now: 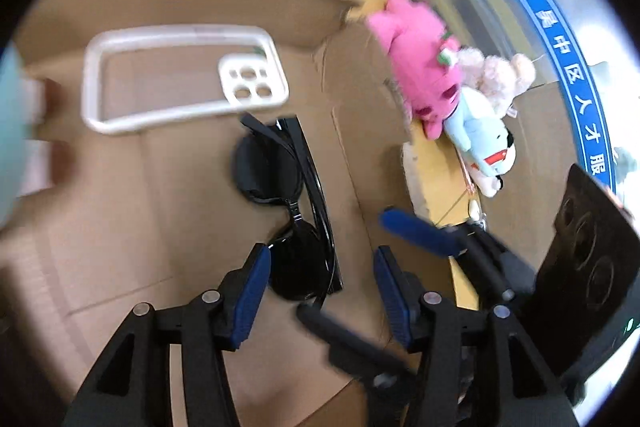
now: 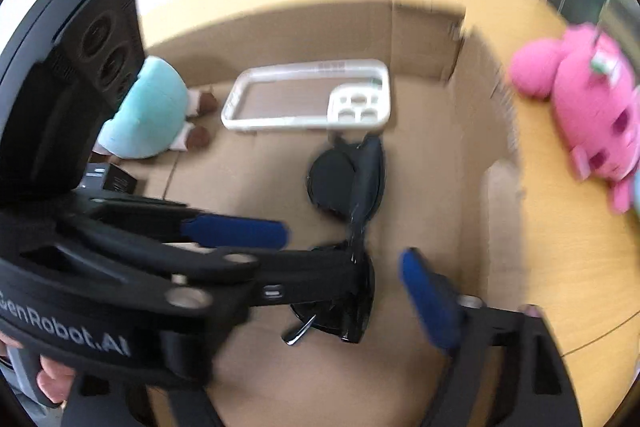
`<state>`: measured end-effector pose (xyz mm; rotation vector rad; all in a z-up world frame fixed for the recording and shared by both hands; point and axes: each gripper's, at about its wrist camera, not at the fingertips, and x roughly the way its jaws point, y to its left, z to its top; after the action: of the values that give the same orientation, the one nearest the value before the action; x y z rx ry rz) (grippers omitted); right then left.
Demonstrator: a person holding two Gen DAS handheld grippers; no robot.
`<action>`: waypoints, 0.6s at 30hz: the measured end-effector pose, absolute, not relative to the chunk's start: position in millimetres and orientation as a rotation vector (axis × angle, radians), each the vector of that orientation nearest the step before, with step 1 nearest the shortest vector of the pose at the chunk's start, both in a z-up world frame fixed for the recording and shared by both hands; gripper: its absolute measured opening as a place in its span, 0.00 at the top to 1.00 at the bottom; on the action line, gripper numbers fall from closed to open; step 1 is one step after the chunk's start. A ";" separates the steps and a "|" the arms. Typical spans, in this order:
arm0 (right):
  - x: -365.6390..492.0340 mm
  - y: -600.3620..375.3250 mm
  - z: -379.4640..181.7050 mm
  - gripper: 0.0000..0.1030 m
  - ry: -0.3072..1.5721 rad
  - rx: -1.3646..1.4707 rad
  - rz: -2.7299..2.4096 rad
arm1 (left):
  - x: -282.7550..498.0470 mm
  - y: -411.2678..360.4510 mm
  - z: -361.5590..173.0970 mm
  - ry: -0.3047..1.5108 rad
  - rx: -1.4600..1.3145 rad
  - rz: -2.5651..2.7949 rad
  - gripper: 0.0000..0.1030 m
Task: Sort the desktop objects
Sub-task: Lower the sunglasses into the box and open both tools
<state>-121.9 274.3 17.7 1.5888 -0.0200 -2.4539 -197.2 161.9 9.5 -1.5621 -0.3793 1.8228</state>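
Black sunglasses (image 1: 288, 203) lie folded on the floor of an open cardboard box (image 1: 120, 211), next to a white phone case (image 1: 176, 75). My left gripper (image 1: 320, 259) is open above the near lens, touching nothing. In the right wrist view the sunglasses (image 2: 344, 183) and the phone case (image 2: 308, 95) lie in the box (image 2: 476, 131). My right gripper (image 2: 348, 291) is open above the sunglasses; only its right finger (image 2: 428, 299) shows, the left gripper (image 2: 236, 231) crossing in front. The right gripper also shows in the left wrist view (image 1: 360, 267), blurred.
A pink plush (image 1: 416, 67), a beige plush (image 1: 496, 75) and a light blue plush (image 1: 484, 143) lie on the wooden table (image 1: 440, 183) right of the box. A teal plush (image 2: 148, 111) and a small black box (image 2: 112, 179) sit in the box's left part.
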 end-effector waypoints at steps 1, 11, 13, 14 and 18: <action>-116.1 271.9 27.5 0.13 0.009 1.555 -2.475 | -187.2 151.2 25.3 -0.356 -1.519 1.879 0.49; -29.8 263.4 99.9 0.01 0.071 1.148 -2.710 | -67.1 65.3 132.5 -0.118 -1.075 2.384 0.31; -10.6 260.5 102.9 0.01 0.045 1.105 -2.723 | -43.0 54.5 137.1 -0.081 -1.026 2.466 0.31; -0.2 257.8 101.9 0.01 0.031 1.087 -2.728 | -35.6 50.3 137.4 -0.079 -1.012 2.488 0.31; 31.1 245.5 99.6 0.01 0.021 1.046 -2.744 | -1.3 41.9 132.9 -0.088 -0.957 2.563 0.30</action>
<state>31.1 245.5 99.6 1.0465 0.0205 -2.7444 -1.3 41.9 132.9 -0.9569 -0.0881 2.5628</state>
